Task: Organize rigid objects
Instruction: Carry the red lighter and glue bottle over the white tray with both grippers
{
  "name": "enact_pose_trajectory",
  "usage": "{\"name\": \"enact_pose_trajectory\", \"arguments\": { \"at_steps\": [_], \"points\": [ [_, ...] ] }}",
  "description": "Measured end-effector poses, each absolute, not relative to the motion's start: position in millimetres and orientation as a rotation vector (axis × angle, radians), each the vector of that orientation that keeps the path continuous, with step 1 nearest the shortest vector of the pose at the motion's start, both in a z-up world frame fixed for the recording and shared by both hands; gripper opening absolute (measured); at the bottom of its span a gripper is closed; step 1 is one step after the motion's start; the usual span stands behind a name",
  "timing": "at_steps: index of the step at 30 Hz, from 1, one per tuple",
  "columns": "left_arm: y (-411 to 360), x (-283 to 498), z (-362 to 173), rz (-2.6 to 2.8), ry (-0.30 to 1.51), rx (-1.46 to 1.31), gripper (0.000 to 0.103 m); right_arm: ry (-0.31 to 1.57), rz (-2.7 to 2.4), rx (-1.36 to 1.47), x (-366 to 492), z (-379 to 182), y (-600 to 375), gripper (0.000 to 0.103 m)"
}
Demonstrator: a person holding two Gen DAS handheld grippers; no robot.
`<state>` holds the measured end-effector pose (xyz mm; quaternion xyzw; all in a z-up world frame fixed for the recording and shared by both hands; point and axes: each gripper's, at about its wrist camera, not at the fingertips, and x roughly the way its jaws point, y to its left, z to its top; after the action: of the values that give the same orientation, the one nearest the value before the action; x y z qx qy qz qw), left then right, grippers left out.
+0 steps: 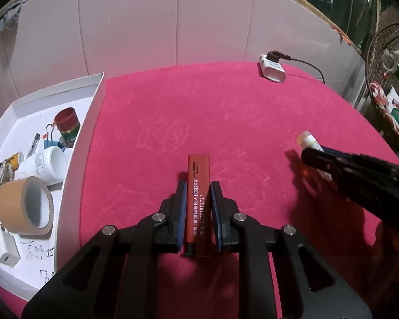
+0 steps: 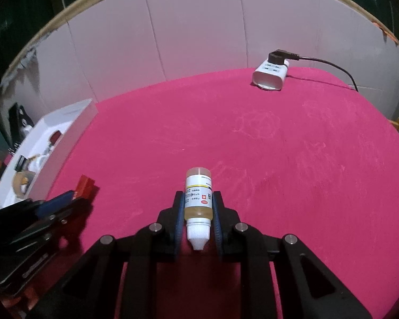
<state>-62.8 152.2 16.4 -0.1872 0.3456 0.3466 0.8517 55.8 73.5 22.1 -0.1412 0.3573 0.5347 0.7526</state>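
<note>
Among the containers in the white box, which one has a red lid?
The small green tin at the far end of the white box. Its lid is dark red; the white jar beside it lies open, lidless.

The worktop (image 1: 226, 111), covered in a magenta velvety cloth with faint scuffs, carried a shallow white cardboard tray (image 1: 79, 143) at nine o'clock, holding small items. A white plastic power strip (image 1: 274, 70) lay at one o'clock near the far edge, a black plug (image 1: 275, 54) in it.
</note>
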Motion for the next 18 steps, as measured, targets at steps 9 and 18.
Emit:
{"name": "enact_pose_trajectory", "arguments": {
  "at_steps": [9, 18],
  "points": [
    [141.0, -73.0, 47.8, 0.753, 0.646, -0.334, 0.017, 0.725, 1.244, -0.225, 37.9, 53.3, 54.3, 0.018],
    [131.6, -91.8, 75.6, 0.772, 0.573, -0.306, 0.017, 0.636, 1.336, -0.175, 12.8, 89.3, 41.3, 0.018]
  ]
}}
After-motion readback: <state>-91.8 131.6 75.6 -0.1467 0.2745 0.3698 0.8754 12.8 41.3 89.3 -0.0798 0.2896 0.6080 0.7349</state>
